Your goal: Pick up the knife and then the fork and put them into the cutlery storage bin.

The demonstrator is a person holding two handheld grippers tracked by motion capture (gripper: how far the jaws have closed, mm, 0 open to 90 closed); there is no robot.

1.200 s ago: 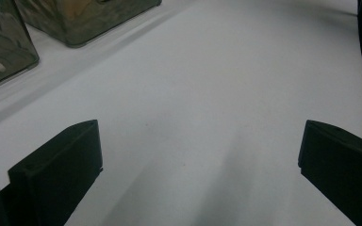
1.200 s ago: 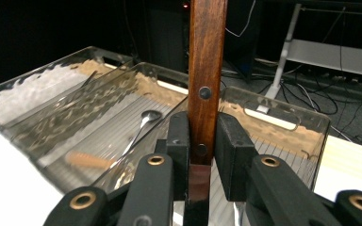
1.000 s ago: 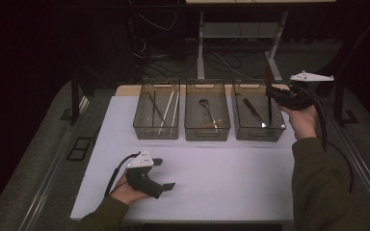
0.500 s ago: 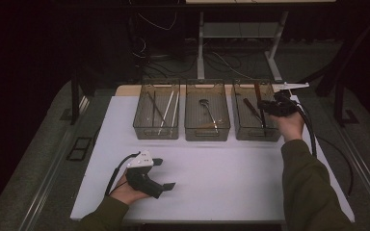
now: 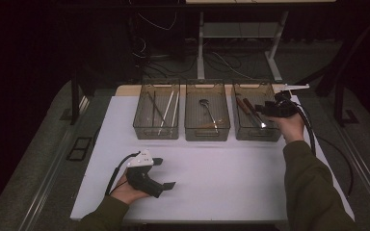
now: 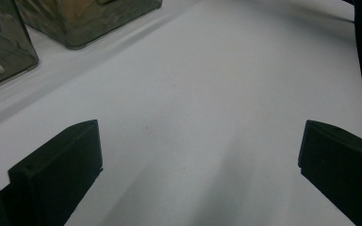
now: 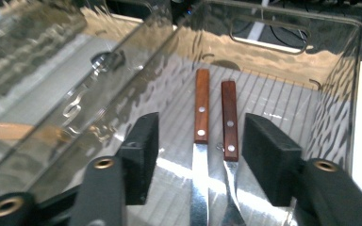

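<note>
Two knives with brown wooden handles [image 7: 201, 113] [image 7: 229, 117] lie side by side on the floor of the right clear bin [image 5: 255, 137]. My right gripper [image 7: 206, 141] reaches down into that bin [image 7: 283, 23]. Its jaws have just been opening and now stand on either side of both knives without pressing on them. In the high view the right gripper [image 5: 265, 113] sits over the bin's right half, above the knives [image 5: 248, 108]. My left gripper [image 5: 166, 173] rests low on the white table top [image 6: 193, 94], its jaws wide open with nothing between them [image 6: 198, 160].
A middle bin [image 5: 207, 134] holds a spoon [image 5: 204, 103], and a left bin [image 5: 156, 134] holds thin sticks [image 5: 166, 108]. All three stand in a row at the back of the white sheet [image 5: 231, 178]. A cable [image 5: 313, 139] trails from the right gripper.
The right hand has come down from above the bin's right side into the right bin. Its jaws have widened. The left hand has stayed where it was.
</note>
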